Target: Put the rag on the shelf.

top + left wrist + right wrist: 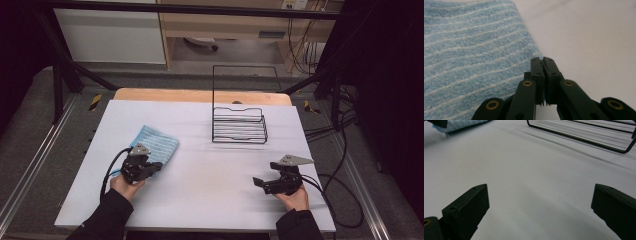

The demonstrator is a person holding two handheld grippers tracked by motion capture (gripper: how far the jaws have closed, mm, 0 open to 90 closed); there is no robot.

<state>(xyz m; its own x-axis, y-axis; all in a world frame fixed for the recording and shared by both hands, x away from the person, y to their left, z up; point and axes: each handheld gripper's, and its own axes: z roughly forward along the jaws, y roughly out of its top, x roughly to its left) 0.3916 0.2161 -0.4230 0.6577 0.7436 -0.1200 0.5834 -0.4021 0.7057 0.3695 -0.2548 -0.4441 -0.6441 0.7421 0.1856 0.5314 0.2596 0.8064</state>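
Observation:
A light blue towel (156, 142) with thin white stripes lies on the left half of the white table (215, 175). My left gripper (155, 168) sits at its near right edge. In the left gripper view the jaws are pressed together, the left gripper (542, 60) has its tips right at the towel (474, 50) edge, and no cloth shows between them. My right gripper (257, 182) rests low over bare table at the right, pointing left. The right gripper (540, 188) has its jaws spread wide with nothing between them, and the towel (456, 125) lies far off.
A black wire rack (239, 127) with a tall upright wire frame stands at the back centre-right of the table; its base (586, 135) crosses the top of the right gripper view. Cables trail off the table's right side. A wooden board edge shows behind the table.

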